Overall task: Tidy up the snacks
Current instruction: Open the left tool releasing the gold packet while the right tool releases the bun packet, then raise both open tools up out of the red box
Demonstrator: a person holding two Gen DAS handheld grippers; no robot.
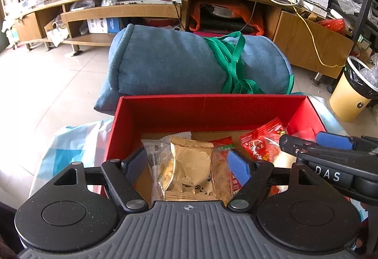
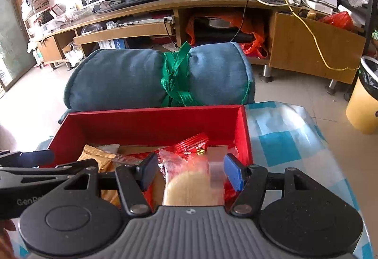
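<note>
the right gripper (image 2: pixel 189 172) is seen closed on a clear-wrapped round cake (image 2: pixel 192 185) over the red box (image 2: pixel 151 120); the left gripper (image 1: pixel 187 165) is spread wide around a gold packet (image 1: pixel 189 169), not pressing it. ideally, the cake is lowered into free space before release, clear of the red packets (image 2: pixel 192 144).

Box (image 1: pixel 208 112) sits straight ahead of both claws, on the cloth-covered table (image 2: pixel 283 140). Inside it, snack packets: flat wrapped packet (image 1: pixel 189 171) between the left gripper (image 1: pixel 186 166) fingers, round cake packet (image 2: pixel 191 185) between the right gripper (image 2: pixel 189 173) fingers, crinkled packet (image 2: pixel 191 145) just beyond that. Right gripper lies right of the left one, over the box. Rolled cushion (image 1: pixel 170 62) lies behind the box, TV cabinet (image 2: pixel 236 1) farther behind. Bin (image 1: pixel 352 93) far right on the floor.
</note>
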